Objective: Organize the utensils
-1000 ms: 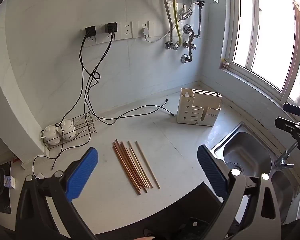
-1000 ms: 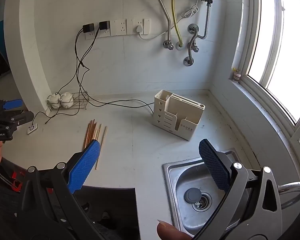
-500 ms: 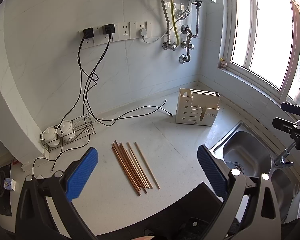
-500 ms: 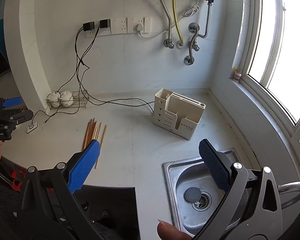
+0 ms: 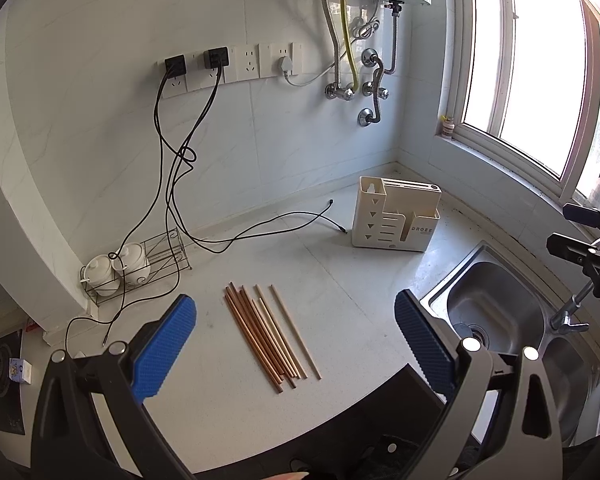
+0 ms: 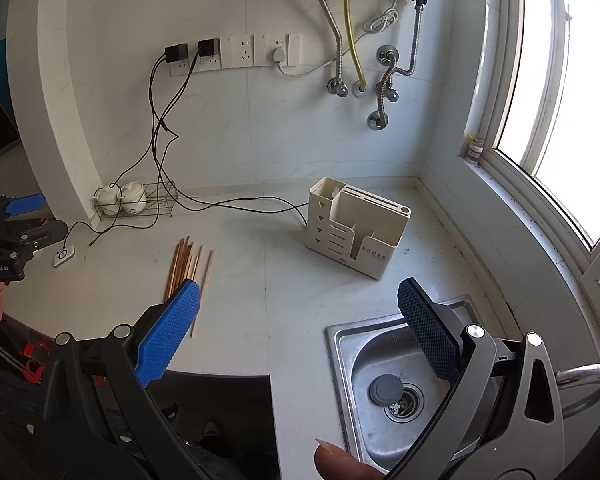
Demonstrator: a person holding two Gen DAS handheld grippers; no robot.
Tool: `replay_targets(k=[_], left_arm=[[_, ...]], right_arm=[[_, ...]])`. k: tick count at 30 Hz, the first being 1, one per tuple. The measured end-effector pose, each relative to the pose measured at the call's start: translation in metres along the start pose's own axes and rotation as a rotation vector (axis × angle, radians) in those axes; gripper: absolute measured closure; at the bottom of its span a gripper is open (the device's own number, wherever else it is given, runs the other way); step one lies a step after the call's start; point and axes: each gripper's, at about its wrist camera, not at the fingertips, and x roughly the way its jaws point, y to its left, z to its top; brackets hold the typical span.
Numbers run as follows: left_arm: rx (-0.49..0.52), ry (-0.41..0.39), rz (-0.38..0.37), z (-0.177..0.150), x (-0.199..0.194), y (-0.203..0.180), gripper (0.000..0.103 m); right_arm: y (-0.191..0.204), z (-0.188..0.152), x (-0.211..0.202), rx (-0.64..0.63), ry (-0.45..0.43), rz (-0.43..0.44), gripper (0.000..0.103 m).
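The left claw (image 5: 296,340) is hovering wide open and empty above the chopsticks (image 5: 270,332), which are lying side by side in a loose bundle on the desk (image 5: 340,280), probably so they can be gathered together. The right claw (image 6: 300,320) is also gaping empty, hanging over the sink (image 6: 380,360) edge. The cream utensil holder (image 6: 354,228) is standing upright near the corner, well apart from the chopsticks; its visible compartments are looking empty.

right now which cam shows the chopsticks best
The left wrist view: the chopsticks lie whole and unblocked on the counter, between the open fingers of the left gripper. In the right wrist view they sit smaller at the left, near ends hidden behind a blue pad.
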Motion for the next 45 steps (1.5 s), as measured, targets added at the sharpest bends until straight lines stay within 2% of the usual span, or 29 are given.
replay_targets(k=[45], left_arm=[[0.012, 0.008, -0.009, 0.005, 0.011, -0.005, 0.005]], right_arm=[[-0.007, 0.001, 0.005, 0.02, 0.004, -0.002, 0.008]])
